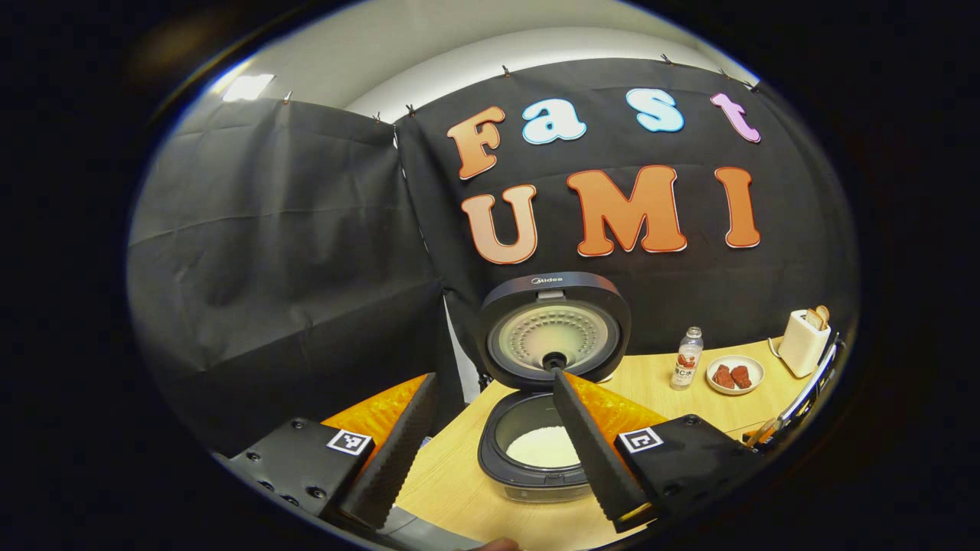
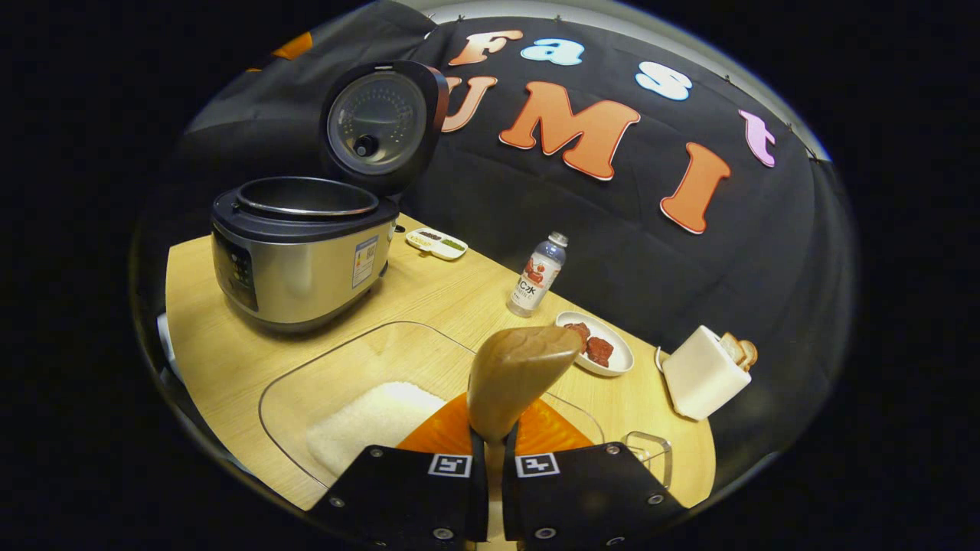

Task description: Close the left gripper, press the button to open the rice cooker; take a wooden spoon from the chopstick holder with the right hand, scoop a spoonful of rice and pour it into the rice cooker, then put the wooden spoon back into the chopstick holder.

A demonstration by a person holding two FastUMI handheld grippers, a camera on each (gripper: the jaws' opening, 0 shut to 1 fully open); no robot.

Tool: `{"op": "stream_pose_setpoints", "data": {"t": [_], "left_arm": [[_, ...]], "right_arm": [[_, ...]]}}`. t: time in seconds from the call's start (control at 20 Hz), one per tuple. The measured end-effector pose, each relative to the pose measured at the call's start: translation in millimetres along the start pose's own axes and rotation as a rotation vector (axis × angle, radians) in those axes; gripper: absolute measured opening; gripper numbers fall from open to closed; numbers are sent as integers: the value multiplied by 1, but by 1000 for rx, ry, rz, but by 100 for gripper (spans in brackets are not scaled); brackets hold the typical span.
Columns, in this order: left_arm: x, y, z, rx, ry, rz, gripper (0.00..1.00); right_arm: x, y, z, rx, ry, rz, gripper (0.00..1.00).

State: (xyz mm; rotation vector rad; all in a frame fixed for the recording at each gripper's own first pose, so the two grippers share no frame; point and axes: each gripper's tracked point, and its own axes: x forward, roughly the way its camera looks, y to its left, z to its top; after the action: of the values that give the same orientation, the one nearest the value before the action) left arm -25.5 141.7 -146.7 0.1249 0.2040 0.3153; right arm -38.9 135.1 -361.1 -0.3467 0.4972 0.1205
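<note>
We grip the wooden spoon point(image 2: 521, 375) in the right gripper point(image 2: 494, 451), bowl forward above the rice point(image 2: 375, 421), rice cooker point(image 2: 298, 252) beyond-left; left gripper point(image 1: 490, 428) wide.

In the right gripper view, the right gripper's point(image 2: 494, 451) fingers are hiding the wooden spoon's point(image 2: 521, 375) handle, and the clear tray's point(image 2: 337, 360) near edge is running under them. In the left gripper view, a finger point(image 1: 589, 436) is covering part of the rice cooker's point(image 1: 536, 444) pot.
</note>
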Motion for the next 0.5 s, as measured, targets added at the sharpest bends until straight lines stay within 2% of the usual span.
{"op": "stream_pose_setpoints", "data": {"t": [0.1,0.15,0.5], "left_arm": [[-1,3,-1,5,0,4,97],[0,4,-1,9,2,7,100],[5,21,-12,-6,28,21,100]], "right_arm": [[5,3,3,-1,-1,1,7],[6,3,3,13,5,0,7],[15,-1,10,191,48,-9,7]]}}
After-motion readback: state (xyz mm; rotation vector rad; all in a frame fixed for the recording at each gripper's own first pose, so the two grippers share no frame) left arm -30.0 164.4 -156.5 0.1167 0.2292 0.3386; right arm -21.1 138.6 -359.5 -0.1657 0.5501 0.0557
